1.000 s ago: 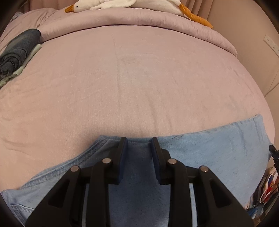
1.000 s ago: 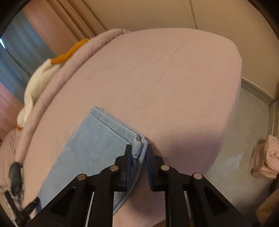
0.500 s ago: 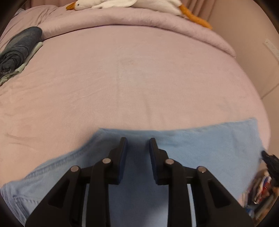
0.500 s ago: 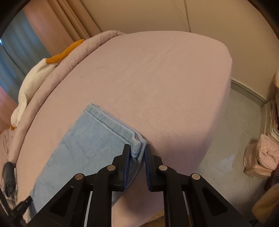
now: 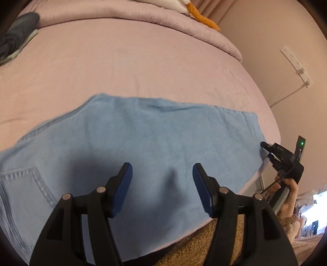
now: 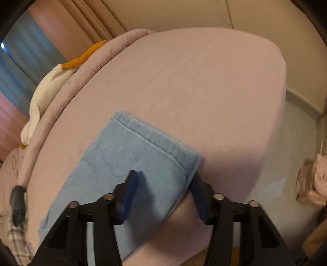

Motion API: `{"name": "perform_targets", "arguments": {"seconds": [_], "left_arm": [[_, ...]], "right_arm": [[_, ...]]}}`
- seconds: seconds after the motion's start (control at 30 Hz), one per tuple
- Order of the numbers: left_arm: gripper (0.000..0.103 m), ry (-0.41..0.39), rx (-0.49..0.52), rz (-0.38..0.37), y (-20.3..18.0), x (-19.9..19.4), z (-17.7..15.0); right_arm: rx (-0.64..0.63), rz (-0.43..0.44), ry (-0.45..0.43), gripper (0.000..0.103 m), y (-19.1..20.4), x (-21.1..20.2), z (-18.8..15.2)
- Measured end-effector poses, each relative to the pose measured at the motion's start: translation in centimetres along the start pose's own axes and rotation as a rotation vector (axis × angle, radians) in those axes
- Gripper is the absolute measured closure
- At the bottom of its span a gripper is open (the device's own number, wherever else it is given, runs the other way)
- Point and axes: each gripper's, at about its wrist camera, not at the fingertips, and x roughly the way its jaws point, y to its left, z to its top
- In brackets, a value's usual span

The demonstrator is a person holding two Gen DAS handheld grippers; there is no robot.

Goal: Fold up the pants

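Light blue denim pants (image 5: pixel 143 143) lie flat along the near edge of a pink bed (image 5: pixel 132 65), folded lengthwise with a back pocket at the left. My left gripper (image 5: pixel 162 174) is open and empty just above the pants' middle. In the right wrist view the leg hems (image 6: pixel 147 141) lie flat near the bed's end. My right gripper (image 6: pixel 164 184) is open, its jaws astride the hem corner, holding nothing. It also shows in the left wrist view (image 5: pixel 271 151) at the pants' right end.
A rolled pink duvet (image 5: pixel 143 14) with a white goose plush (image 6: pixel 45 88) lies along the far side. Dark folded clothes (image 5: pixel 14 38) sit at the far left. A wall socket strip (image 5: pixel 296 65) and pale floor (image 6: pixel 286 163) lie beyond the bed's end.
Both grippers have opened and let go of the pants, which now lie flat on the bed. Both have drawn back and lifted a little.
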Motion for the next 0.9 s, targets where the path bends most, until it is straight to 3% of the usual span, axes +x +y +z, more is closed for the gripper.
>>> {"name": "perform_targets", "arguments": {"seconds": [0.03, 0.17, 0.23, 0.3, 0.4, 0.47, 0.57, 0.7, 0.8, 0.9], "left_arm": [[0.041, -0.003, -0.011, 0.001, 0.3, -0.2, -0.2], [0.035, -0.022, -0.042, -0.056, 0.8, -1.6, -0.2], [0.028, -0.046, -0.025, -0.083, 0.5, -2.3, -0.1], [0.025, -0.076, -0.008, -0.114, 0.0, -3.0, -0.1], [0.021, -0.087, -0.023, -0.173, -0.4, -3.4, 0.3], [0.02, -0.09, -0.056, -0.202, -0.2, -3.4, 0.4], [0.021, -0.074, -0.085, -0.185, 0.3, -2.7, 0.6], [0.022, -0.035, -0.123, -0.237, 0.8, -1.4, 0.8], [0.023, -0.033, -0.159, -0.253, 1.4, -0.8, 1.4], [0.037, -0.018, -0.196, -0.285, 1.7, -0.7, 2.1]], "right_arm": [[0.011, 0.008, -0.002, 0.09, 0.0, -0.1, 0.2], [0.0, 0.104, -0.063, 0.091, 1.3, -2.8, 0.6], [-0.055, 0.205, -0.109, 0.091, 3.5, -5.5, 0.5], [-0.143, 0.382, -0.129, 0.091, 6.9, -8.3, -0.3], [-0.315, 0.524, -0.112, 0.091, 12.0, -10.6, -3.1], [-0.43, 0.589, -0.046, 0.091, 15.5, -10.7, -6.2], [-0.503, 0.652, 0.07, 0.091, 18.2, -9.1, -9.9], [-0.589, 0.657, 0.203, 0.091, 20.7, -6.4, -14.4], [-0.653, 0.629, 0.216, 0.091, 21.6, -5.8, -15.8], [-0.67, 0.649, 0.227, 0.091, 21.5, -6.3, -15.5]]}}
